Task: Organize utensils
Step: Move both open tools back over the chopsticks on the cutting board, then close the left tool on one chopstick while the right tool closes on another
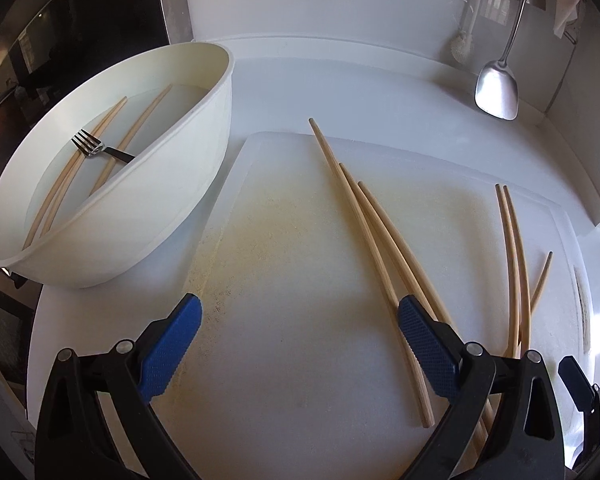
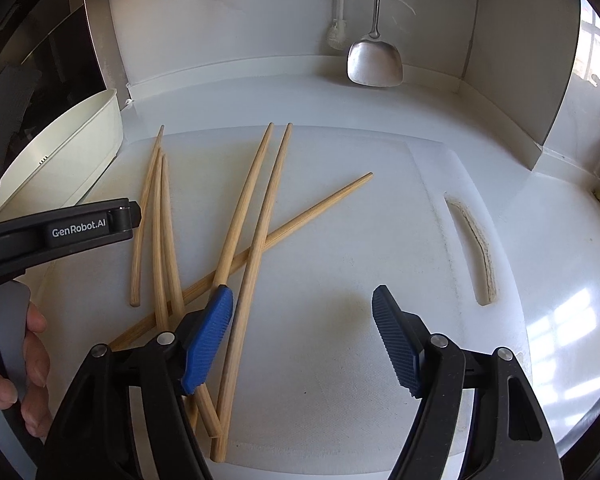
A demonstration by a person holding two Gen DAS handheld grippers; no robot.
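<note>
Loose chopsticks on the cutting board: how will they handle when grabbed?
The chopsticks look round and tapered, so a nudge probably rolls them. Thin, stiff wood; likely light. Several cross on the cutting board, so lifting one may drag others.

Cutting board (image 2: 340, 240) lies flat on the worktop (image 2: 560, 280). Six loose chopsticks (image 2: 256, 200) on the board's left half, several crossing. Bowl (image 1: 172, 184) on the worktop just left of the board; chopsticks and a fork (image 1: 90, 145) inside it. Spatula (image 2: 374, 62) and brush (image 2: 337, 36) hang at the back wall.
</note>
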